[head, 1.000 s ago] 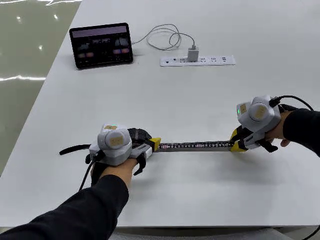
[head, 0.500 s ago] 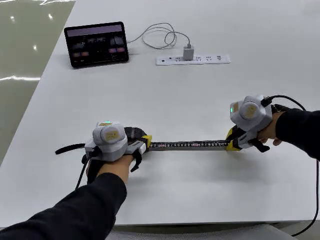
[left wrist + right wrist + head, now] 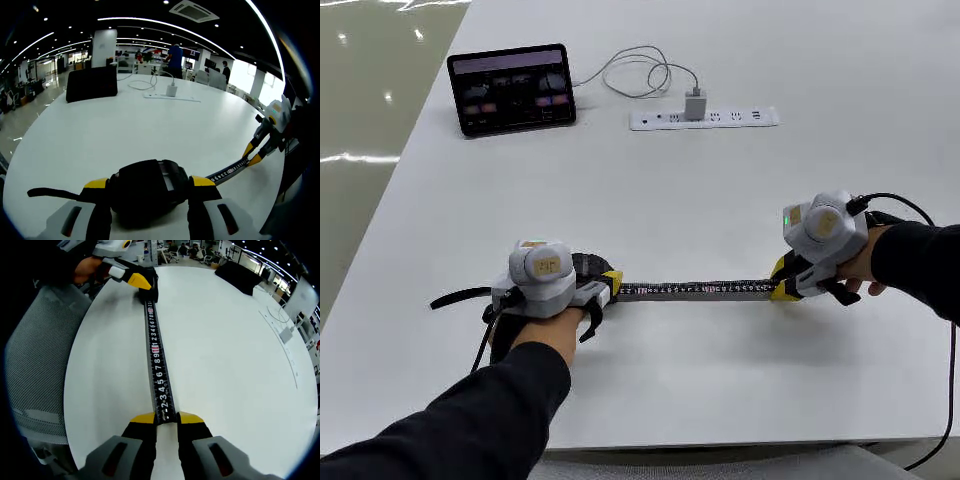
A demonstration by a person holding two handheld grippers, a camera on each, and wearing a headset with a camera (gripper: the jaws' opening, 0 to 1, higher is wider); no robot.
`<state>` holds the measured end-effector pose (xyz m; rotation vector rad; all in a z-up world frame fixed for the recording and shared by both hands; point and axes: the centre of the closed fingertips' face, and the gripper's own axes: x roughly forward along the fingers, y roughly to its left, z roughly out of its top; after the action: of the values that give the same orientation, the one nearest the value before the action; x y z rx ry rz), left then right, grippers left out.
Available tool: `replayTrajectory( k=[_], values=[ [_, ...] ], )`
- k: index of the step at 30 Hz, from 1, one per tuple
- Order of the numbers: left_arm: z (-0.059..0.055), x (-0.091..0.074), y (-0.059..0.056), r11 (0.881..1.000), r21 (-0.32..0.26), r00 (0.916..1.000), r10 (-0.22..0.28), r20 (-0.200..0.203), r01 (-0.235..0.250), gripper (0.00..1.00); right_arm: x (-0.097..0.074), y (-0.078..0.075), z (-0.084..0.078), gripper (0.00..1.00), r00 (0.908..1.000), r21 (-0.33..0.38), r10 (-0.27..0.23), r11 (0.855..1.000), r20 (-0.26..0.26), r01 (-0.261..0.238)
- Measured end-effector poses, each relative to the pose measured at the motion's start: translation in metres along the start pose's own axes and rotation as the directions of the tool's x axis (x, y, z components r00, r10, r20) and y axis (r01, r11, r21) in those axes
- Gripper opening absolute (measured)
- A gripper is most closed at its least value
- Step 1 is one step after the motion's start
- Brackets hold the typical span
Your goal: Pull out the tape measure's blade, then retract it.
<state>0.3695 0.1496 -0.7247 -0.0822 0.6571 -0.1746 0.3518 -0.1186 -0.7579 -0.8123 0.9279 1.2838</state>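
Note:
The black tape measure case (image 3: pixel 147 189) sits on the white table, clamped between the yellow-tipped jaws of my left gripper (image 3: pixel 602 285), with its black strap trailing left. Its blade (image 3: pixel 695 290) runs flat across the table to my right gripper (image 3: pixel 783 288). In the right gripper view the numbered blade (image 3: pixel 156 360) stretches away to the case (image 3: pixel 148 290), and my right gripper (image 3: pixel 166 418) is shut on the blade's end. From the left gripper view the blade (image 3: pixel 227 172) leads off to the right gripper (image 3: pixel 254 154).
A dark tablet (image 3: pixel 512 87) stands at the back left of the table. A white power strip (image 3: pixel 705 118) with a charger and a looped cable lies behind the work. A mesh chair (image 3: pixel 42 360) sits beside the table's near edge.
Since a second ago the head camera has shifted. The left gripper with the case has drawn slightly left, leaving a bit more blade out. Both grips are unchanged.

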Motion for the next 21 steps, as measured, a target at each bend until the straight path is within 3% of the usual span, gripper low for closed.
replayTrajectory(
  k=[21],
  values=[
    [0.001,0.000,-0.001,1.000,-0.004,0.9996,-0.022,-0.019,0.022,0.57,0.002,0.001,0.012,0.10,0.9994,-0.005,-0.004,1.000,0.034,0.004]
  ],
)
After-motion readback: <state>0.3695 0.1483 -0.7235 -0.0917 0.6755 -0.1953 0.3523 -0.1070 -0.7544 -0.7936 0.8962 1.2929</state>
